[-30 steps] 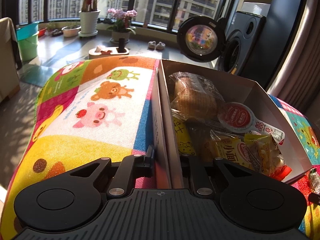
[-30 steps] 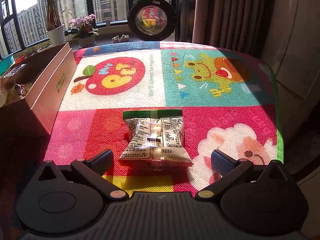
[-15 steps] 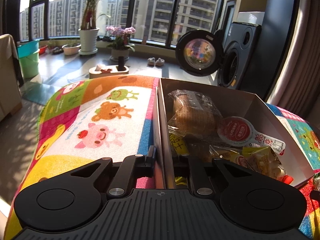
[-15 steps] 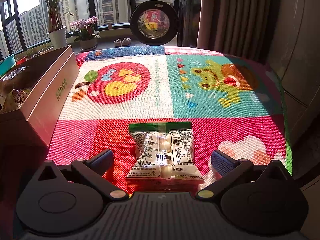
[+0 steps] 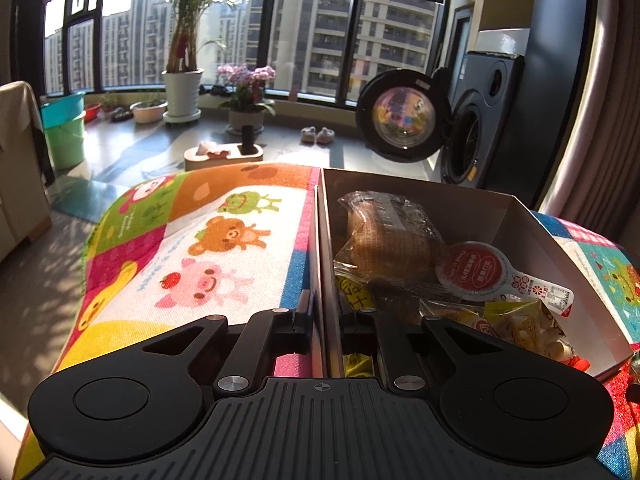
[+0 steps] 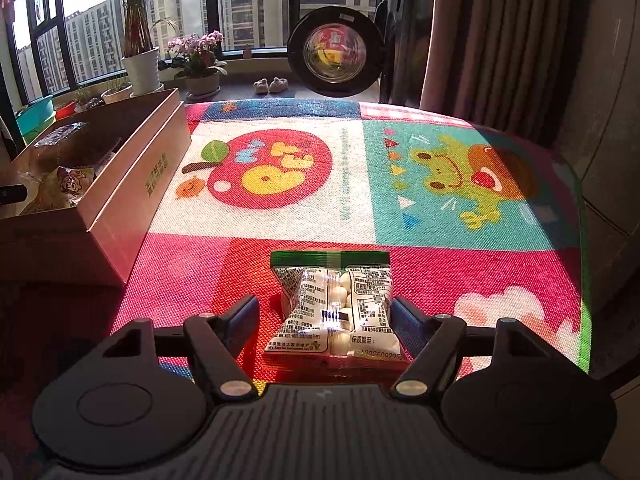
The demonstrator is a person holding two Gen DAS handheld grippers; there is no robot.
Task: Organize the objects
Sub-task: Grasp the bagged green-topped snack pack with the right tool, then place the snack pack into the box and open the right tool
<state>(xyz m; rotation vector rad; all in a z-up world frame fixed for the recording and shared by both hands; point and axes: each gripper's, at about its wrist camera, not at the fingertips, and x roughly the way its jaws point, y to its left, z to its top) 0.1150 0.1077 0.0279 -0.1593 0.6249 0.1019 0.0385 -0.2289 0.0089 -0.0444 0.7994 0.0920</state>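
Left gripper (image 5: 323,316) pinches the box (image 5: 532,232) wall, snacks packed inside. Right gripper (image 6: 325,312), fingers apart, straddles the packet (image 6: 336,312) on the mat (image 6: 460,280); neither finger clearly touches. Print too small to read.

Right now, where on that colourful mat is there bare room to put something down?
Bare: the apple and frog panels beyond the snack packet, and the animal panels left of the box. Crowded: inside the box, full of snacks.

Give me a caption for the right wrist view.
Right tongs closing around a snack packet on the cartoon mat.
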